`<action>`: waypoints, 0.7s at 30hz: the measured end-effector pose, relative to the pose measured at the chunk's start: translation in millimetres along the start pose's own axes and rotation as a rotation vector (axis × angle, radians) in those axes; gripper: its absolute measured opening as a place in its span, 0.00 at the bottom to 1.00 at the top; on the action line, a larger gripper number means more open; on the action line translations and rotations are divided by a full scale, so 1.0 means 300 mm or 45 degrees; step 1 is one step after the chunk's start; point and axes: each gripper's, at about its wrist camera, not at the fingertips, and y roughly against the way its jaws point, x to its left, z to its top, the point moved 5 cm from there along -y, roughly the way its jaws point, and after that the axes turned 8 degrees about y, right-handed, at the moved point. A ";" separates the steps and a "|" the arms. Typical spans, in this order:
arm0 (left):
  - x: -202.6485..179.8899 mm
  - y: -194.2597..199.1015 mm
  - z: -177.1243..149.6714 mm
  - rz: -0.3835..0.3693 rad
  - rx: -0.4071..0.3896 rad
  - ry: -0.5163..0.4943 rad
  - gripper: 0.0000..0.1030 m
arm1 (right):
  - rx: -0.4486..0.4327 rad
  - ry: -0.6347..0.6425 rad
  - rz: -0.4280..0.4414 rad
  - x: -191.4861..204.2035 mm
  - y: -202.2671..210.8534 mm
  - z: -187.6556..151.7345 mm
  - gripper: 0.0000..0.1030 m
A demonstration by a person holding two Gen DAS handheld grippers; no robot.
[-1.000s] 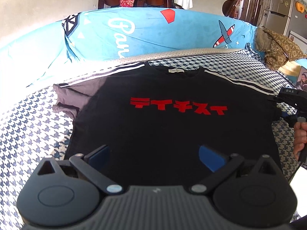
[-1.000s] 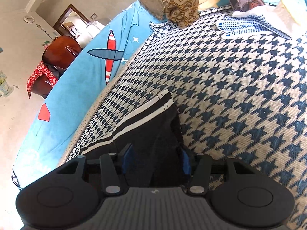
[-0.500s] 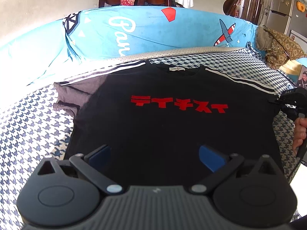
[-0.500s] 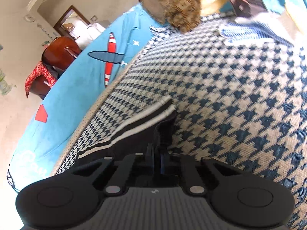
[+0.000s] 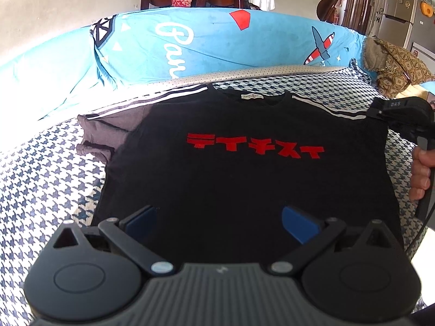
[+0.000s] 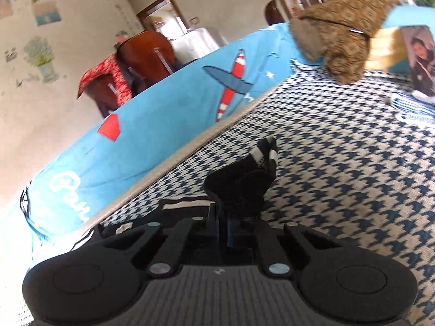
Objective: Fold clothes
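A black T-shirt (image 5: 244,179) with red lettering lay face up on a houndstooth-patterned cover (image 5: 40,179), collar toward the far edge and striped shoulders spread to either side. The left gripper (image 5: 218,218) hung above the lower hem with its jaws wide apart, the blue pads (image 5: 297,224) holding nothing. The right gripper (image 6: 223,217) had its jaws pressed together on the sleeve (image 6: 244,179) on the person's right, which stood bunched and lifted clear of the cover, its white stripes visible at the tip. In the left wrist view the same gripper sat at the shirt's right shoulder, with the person's hand (image 5: 421,174) wrapped round its handle. The opposite sleeve (image 5: 100,133) lay flat but creased, in a sunlit patch. Behind the cover ran a blue printed sheet (image 5: 217,46) bearing an aeroplane motif and white script. A brown patterned garment (image 6: 342,40) was heaped at the far right corner, near a photograph (image 6: 420,59) and a pair of dotted work gloves (image 6: 413,106) resting on the cover, well apart from the shirt. A dark wooden chair (image 6: 141,62) with a red cloth stood beyond the sheet against the wall. Nothing lay on the shirt itself.
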 end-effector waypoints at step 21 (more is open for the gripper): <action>0.020 0.019 0.010 -0.024 -0.004 0.050 1.00 | 0.192 0.169 0.209 0.185 -0.107 -0.115 0.37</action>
